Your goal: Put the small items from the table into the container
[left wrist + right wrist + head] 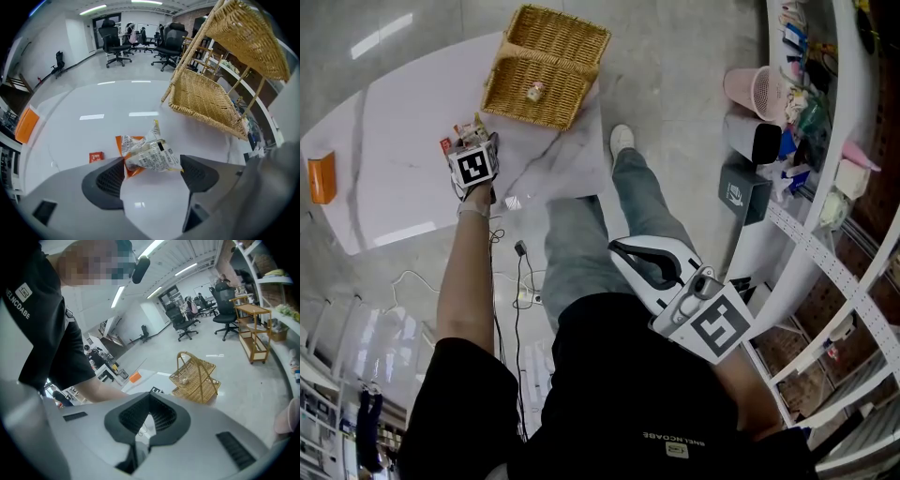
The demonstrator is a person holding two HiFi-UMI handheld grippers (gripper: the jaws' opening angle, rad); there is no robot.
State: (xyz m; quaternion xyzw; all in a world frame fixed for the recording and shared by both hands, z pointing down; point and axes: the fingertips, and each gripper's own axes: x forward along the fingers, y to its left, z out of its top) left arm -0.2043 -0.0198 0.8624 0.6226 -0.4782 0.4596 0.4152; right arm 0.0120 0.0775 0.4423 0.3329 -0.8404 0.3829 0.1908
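One snack packet sits between the left gripper's parted jaws — right gripper's jaws clenched shut

Two snack packets; one red sachet; one wicker basket.

I hold my left arm stretched out ahead of my body, the forearm bare below a short black sleeve. The left hand grips its tool from behind, under the marker cube. The left gripper points steeply down and its jaws stand wide apart, the ribbed pads facing each other across a broad gap. My right arm stays tucked in close against my torso. It carries the right gripper low in front of my hip, angled forward and moderately downward. Its jaws are closed on each other at the tips with nothing between them.
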